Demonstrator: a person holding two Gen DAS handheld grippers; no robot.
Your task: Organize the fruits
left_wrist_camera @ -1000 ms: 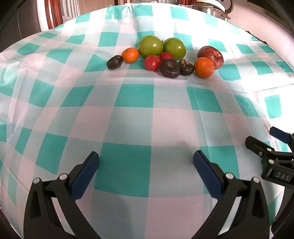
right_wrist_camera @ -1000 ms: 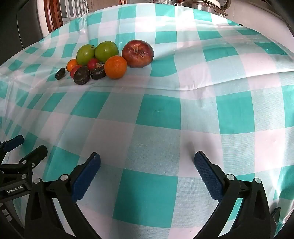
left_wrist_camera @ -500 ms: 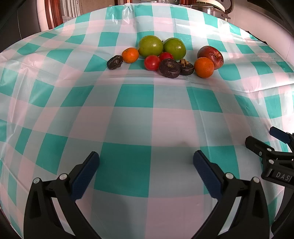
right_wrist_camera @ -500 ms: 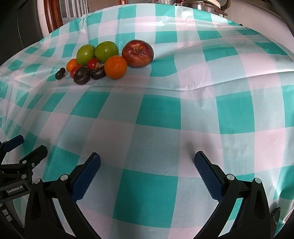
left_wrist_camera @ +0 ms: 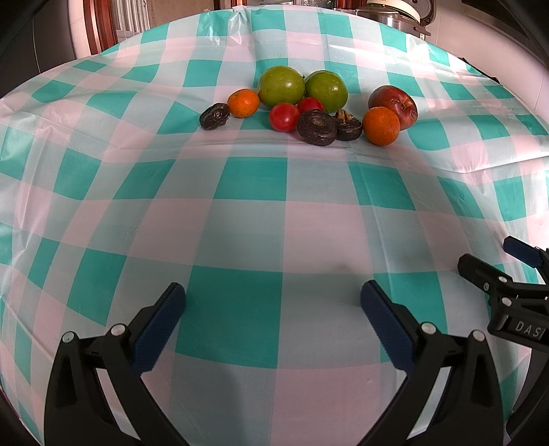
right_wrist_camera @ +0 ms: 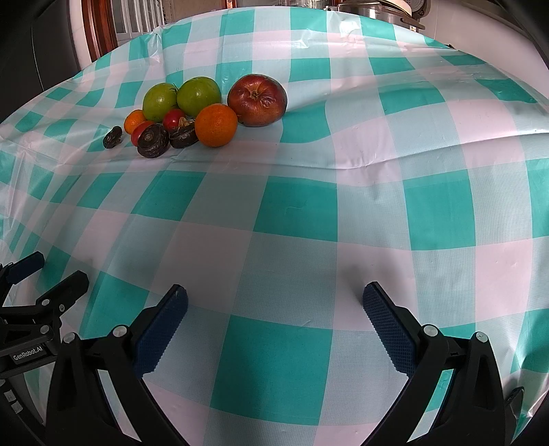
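Note:
A cluster of fruit lies far ahead on the checked tablecloth (left_wrist_camera: 250, 185): two green apples (left_wrist_camera: 281, 85) (right_wrist_camera: 199, 96), a red apple (left_wrist_camera: 394, 103) (right_wrist_camera: 257, 99), a large orange (left_wrist_camera: 381, 126) (right_wrist_camera: 216, 125), a small orange (left_wrist_camera: 243, 103), two red tomatoes (left_wrist_camera: 284, 117), and three dark wrinkled fruits (left_wrist_camera: 316, 127) (left_wrist_camera: 215, 116). My left gripper (left_wrist_camera: 272, 302) is open and empty, low over the cloth. My right gripper (right_wrist_camera: 274, 302) is open and empty too. Each gripper shows at the edge of the other's view, the right one (left_wrist_camera: 494, 264) and the left one (right_wrist_camera: 51, 274).
A metal pot with a lid (left_wrist_camera: 394, 13) stands beyond the table's far right edge. A wooden window frame (right_wrist_camera: 99, 31) is at the back left. The cloth has a raised crease (right_wrist_camera: 377, 164) running across its middle right.
The left wrist view has tilted slightly, so the fruit cluster sits a little lower and nearer. The right gripper has not moved. Both jaws stay open.

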